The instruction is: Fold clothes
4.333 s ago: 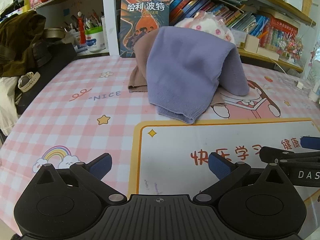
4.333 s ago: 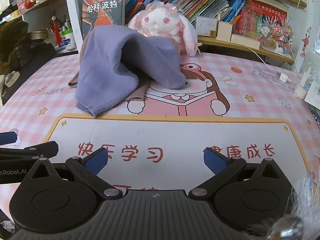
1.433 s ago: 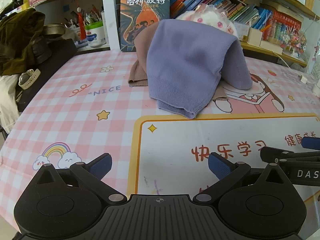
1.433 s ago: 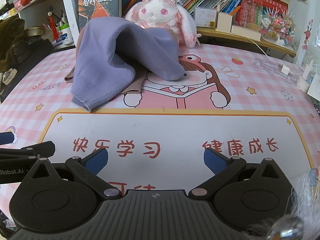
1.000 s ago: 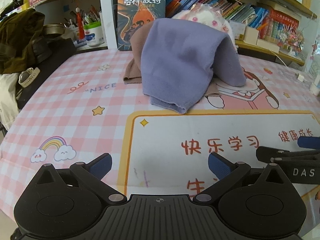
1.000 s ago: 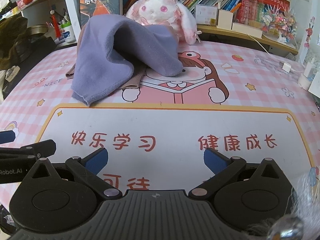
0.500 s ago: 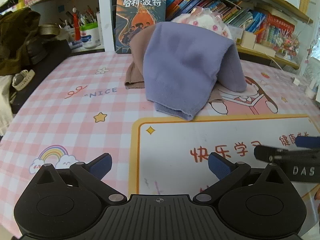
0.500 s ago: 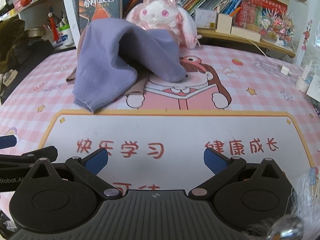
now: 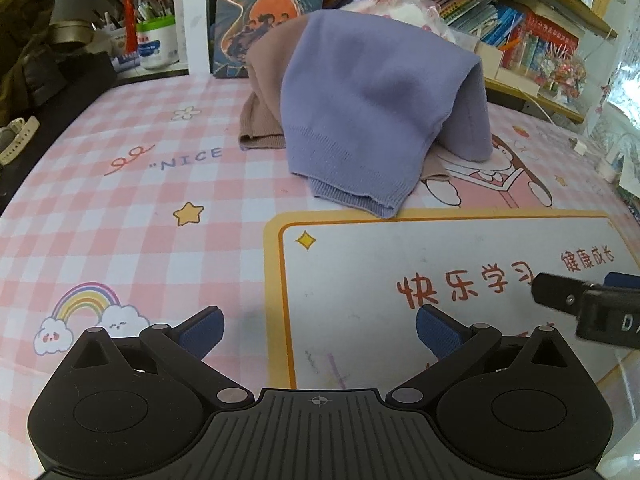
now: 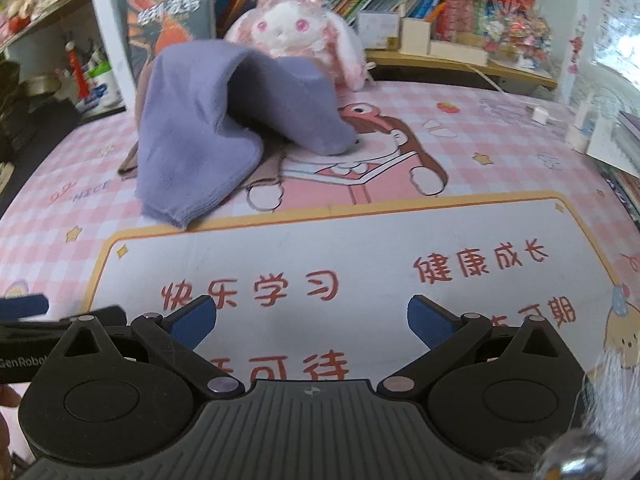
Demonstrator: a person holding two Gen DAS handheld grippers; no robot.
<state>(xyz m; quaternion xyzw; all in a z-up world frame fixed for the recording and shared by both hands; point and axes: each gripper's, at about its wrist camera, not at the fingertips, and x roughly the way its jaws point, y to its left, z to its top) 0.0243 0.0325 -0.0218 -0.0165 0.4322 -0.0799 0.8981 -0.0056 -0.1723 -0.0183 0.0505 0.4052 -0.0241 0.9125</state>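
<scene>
Two grippers, left (image 9: 319, 330) and right (image 10: 311, 317), both spread wide and empty at frame bottom; two garments heaped upper centre: purple knit (image 9: 372, 112) over brown one (image 9: 264, 92)

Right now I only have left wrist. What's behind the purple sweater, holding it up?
Observer: A pink-and-white plush rabbit. The purple sweater seems to lean on its front, with its face showing above.
Operator: Right gripper? I only see one finger side-on.
Observer: The right gripper is open with nothing between its pads. It is over the printed mat, short of the cloth.
Operator: Sweater lying flat?
Observer: No. From the right it is tented, with a hollow opening, and the brown garment is underneath.
</scene>
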